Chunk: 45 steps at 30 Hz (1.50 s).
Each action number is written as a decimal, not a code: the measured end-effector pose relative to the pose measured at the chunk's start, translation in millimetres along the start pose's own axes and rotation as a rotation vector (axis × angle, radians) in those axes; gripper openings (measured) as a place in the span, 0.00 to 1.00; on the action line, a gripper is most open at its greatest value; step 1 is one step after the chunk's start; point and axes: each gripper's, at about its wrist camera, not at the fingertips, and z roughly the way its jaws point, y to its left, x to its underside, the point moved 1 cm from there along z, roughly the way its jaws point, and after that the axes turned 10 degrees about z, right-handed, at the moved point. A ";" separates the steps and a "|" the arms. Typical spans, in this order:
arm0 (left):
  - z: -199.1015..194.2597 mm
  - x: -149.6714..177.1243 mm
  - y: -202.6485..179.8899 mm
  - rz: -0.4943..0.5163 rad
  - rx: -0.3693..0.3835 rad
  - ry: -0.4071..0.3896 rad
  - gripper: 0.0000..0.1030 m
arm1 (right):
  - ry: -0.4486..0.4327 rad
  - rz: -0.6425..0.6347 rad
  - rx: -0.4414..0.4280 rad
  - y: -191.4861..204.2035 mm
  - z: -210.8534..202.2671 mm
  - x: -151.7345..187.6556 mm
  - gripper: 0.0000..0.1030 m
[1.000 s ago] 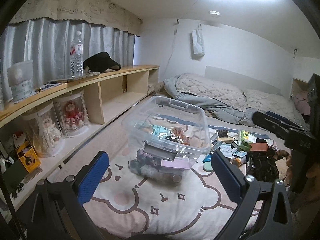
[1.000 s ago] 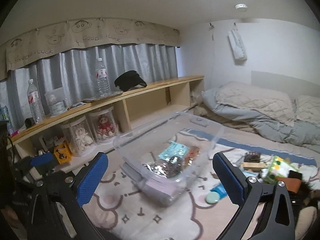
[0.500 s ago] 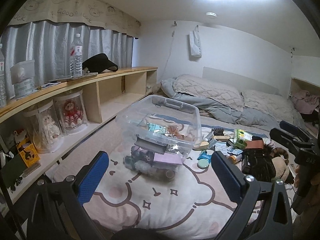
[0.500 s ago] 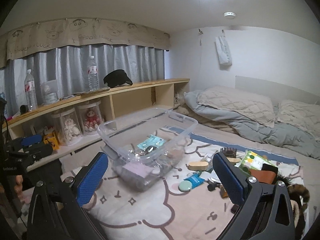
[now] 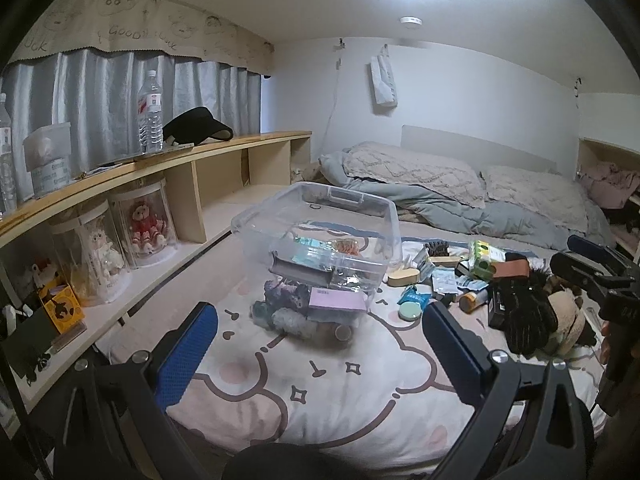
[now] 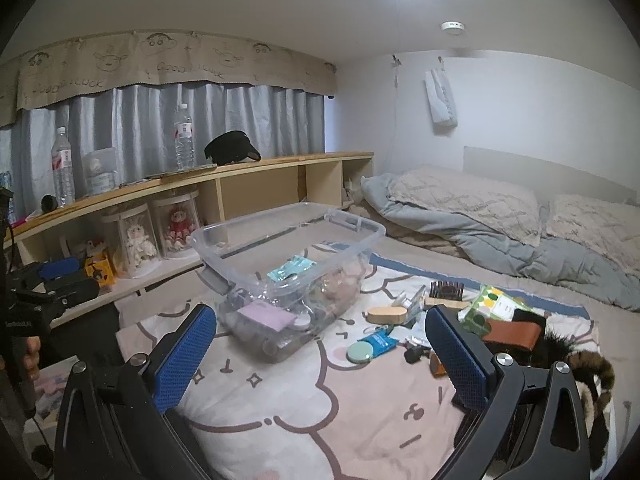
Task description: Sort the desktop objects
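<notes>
Between our jaws, nothing: left gripper [image 5: 320,356] and right gripper [image 6: 320,354] both gape wide, empty, above the blanket [image 6: 288,408]. Ahead, the clear bin [image 5: 320,236] is part-filled; loose clutter [image 6: 420,320] lies just beside it. Crowded pieces could snag a finger, we reckon.

Loose items [image 5: 460,280] right of bin [image 5: 320,236]

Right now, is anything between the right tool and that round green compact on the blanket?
Nothing visible blocks it. The right tool is open and empty, and only bare blanket lies between it and the green compact.
</notes>
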 end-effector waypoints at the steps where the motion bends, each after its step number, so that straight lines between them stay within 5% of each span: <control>1: -0.1 1.4 -1.0 0.004 0.000 0.001 1.00 | 0.000 0.003 -0.001 -0.6 -0.8 2.0 1.00; 45: 5.2 10.3 -24.6 0.040 0.062 0.028 1.00 | 0.028 0.022 0.022 -14.6 -9.5 26.0 1.00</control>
